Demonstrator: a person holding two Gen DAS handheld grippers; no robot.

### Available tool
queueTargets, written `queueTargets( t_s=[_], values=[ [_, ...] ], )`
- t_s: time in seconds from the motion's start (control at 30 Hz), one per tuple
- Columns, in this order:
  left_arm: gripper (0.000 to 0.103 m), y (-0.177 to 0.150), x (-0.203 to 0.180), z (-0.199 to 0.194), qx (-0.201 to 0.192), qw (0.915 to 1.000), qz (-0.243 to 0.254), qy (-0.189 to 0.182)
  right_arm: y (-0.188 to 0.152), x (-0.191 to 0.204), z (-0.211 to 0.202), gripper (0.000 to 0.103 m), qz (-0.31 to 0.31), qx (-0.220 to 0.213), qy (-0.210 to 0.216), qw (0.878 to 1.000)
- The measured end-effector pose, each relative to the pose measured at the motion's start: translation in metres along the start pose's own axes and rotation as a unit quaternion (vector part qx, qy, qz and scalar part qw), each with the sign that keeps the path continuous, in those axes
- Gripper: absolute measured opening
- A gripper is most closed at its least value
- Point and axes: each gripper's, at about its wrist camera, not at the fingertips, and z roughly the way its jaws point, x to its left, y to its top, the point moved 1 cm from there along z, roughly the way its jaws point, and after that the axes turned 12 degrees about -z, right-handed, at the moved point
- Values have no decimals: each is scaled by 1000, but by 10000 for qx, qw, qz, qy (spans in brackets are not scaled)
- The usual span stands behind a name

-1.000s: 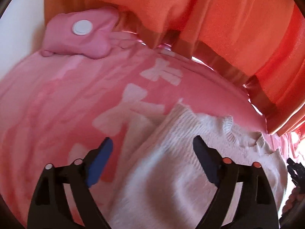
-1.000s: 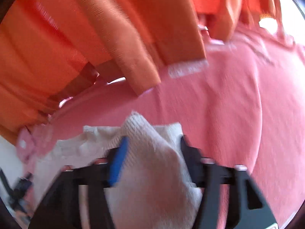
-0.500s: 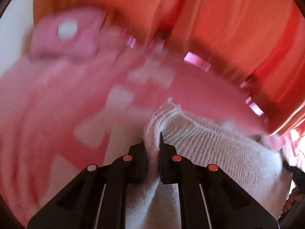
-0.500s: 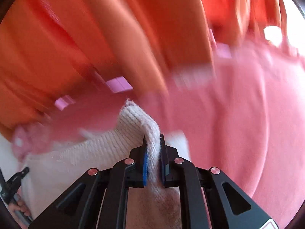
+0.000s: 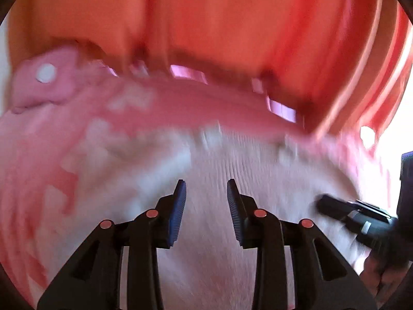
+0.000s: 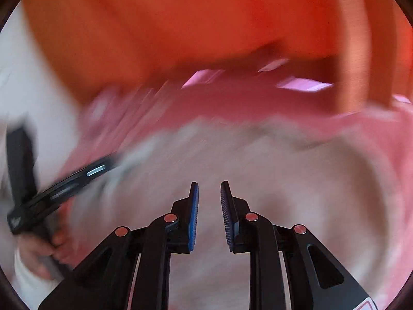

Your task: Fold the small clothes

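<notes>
Both sets of fingers have just been let open a bit, left gripper and right gripper, nothing pinched between them. The white knit sweater is laid flat underneath on the pink bedspread, with orange curtains hung behind.

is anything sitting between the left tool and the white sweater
Nothing visible. The left tool has just been opening, with nothing between its fingers, and only the white sweater lies past them on the pink bedspread. The frames are blurred.
</notes>
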Motion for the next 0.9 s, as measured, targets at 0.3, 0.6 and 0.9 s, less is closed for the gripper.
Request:
queueTargets(
  t_s=[0.3,0.6,0.9],
  values=[
    [31,27,112,7,-287,9856,-933,1381,-34,-143,-37,2,1963,52,-1520,9687],
    [47,29,99,7,-424,9840,-967,1435,-33,-169,-27,11,2158,241,-1958,9563],
    [47,30,113,12,-303,9809,-1071,1598,-25,-159,-16,13,1786,456,-2218,9575]
  ],
)
